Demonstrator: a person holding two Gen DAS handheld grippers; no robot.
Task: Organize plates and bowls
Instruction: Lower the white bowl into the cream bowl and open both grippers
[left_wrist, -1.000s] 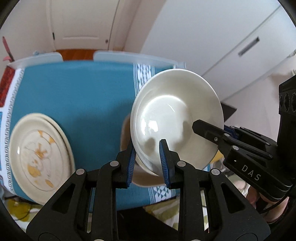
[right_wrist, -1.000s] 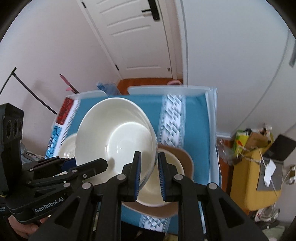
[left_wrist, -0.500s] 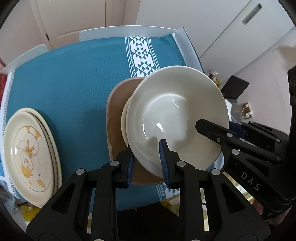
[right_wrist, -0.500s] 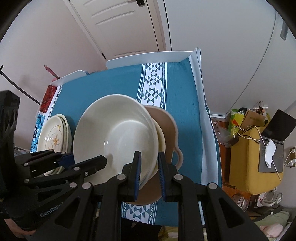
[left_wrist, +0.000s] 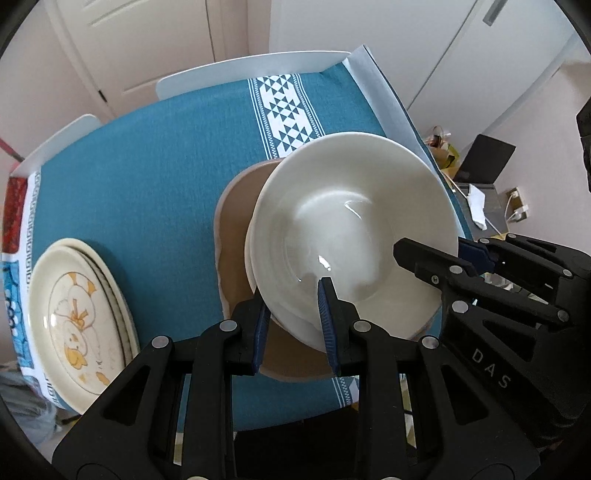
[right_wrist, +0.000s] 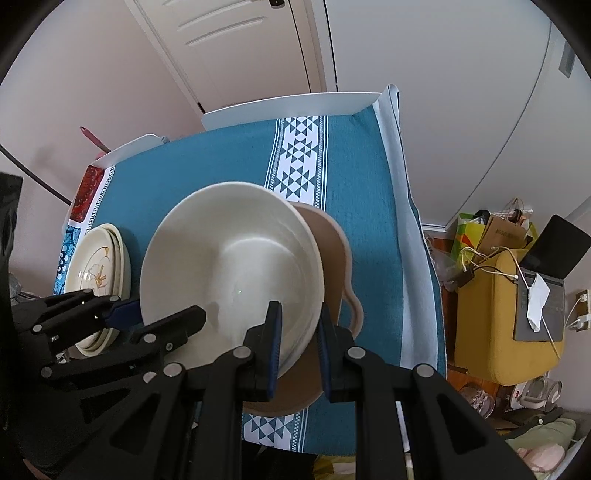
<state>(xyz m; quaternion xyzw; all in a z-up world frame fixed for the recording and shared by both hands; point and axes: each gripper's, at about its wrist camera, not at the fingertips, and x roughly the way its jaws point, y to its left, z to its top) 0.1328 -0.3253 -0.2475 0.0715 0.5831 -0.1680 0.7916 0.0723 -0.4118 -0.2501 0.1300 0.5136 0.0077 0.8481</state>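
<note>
Both grippers hold one white bowl (left_wrist: 351, 236) (right_wrist: 229, 258) by its rim. My left gripper (left_wrist: 293, 317) (right_wrist: 129, 317) is shut on the near-left rim, one pad inside the bowl and one outside. My right gripper (right_wrist: 297, 339) (left_wrist: 461, 254) is shut on the opposite rim. The bowl sits low over a second cream bowl (left_wrist: 249, 254), which rests on a brown dish (left_wrist: 232, 236) (right_wrist: 334, 243). Whether the two bowls touch I cannot tell. A stack of cream plates with a yellow drawing (left_wrist: 74, 325) (right_wrist: 96, 273) lies on the left of the table.
The table carries a teal cloth (left_wrist: 147, 184) (right_wrist: 207, 173) with a white patterned band. White chair backs (right_wrist: 288, 107) stand at its far edge. Right of the table are a yellow cabinet (right_wrist: 491, 317) with a laptop, bags and cables on the floor.
Both grippers have sunk with the white bowl, which has tipped from tilted to nearly level over the cream bowl and brown dish. The grips have not changed.
</note>
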